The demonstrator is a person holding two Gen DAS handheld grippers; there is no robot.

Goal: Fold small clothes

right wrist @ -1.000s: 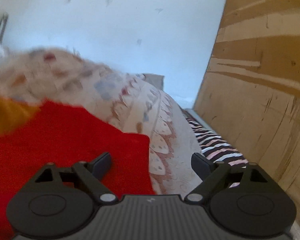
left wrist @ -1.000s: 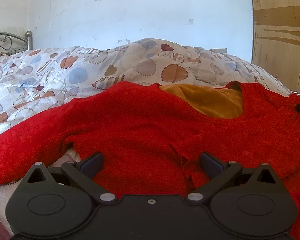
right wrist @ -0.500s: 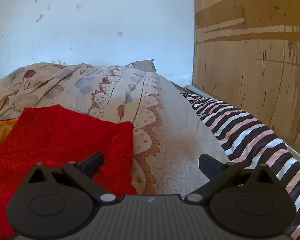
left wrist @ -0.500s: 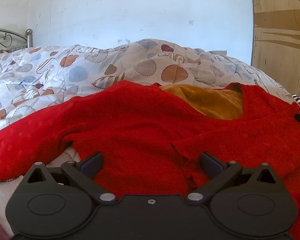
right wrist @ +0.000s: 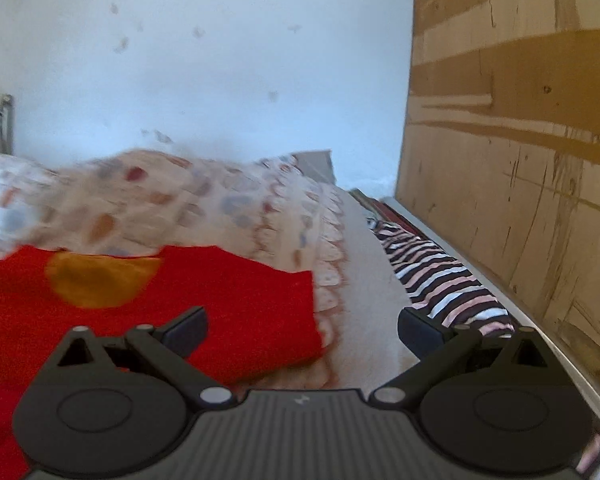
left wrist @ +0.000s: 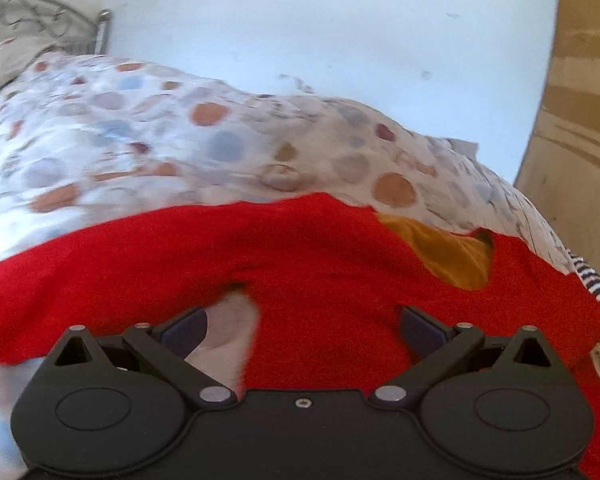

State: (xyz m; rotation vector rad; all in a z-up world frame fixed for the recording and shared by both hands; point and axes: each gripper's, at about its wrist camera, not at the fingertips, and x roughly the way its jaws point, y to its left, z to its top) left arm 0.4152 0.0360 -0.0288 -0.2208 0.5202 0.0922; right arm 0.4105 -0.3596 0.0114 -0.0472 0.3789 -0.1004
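A red top with a mustard-coloured inside at the neck lies spread on a patterned quilt. My left gripper hangs open over its lower part, and red cloth shows between the wide fingers without being pinched. In the right wrist view the same red top fills the lower left, its right edge ending near the middle. My right gripper stands wide open above that edge, with the left finger over red cloth and the right finger over the quilt.
A striped cloth lies along the bed's right side beside a brown wooden panel. A pale wall stands behind the bed. A metal headboard shows at the far left.
Both views have pulled back and risen, with a roll, and are now blurred. The red top sits lower and farther off in each. Both grippers stay open with nothing gripped.
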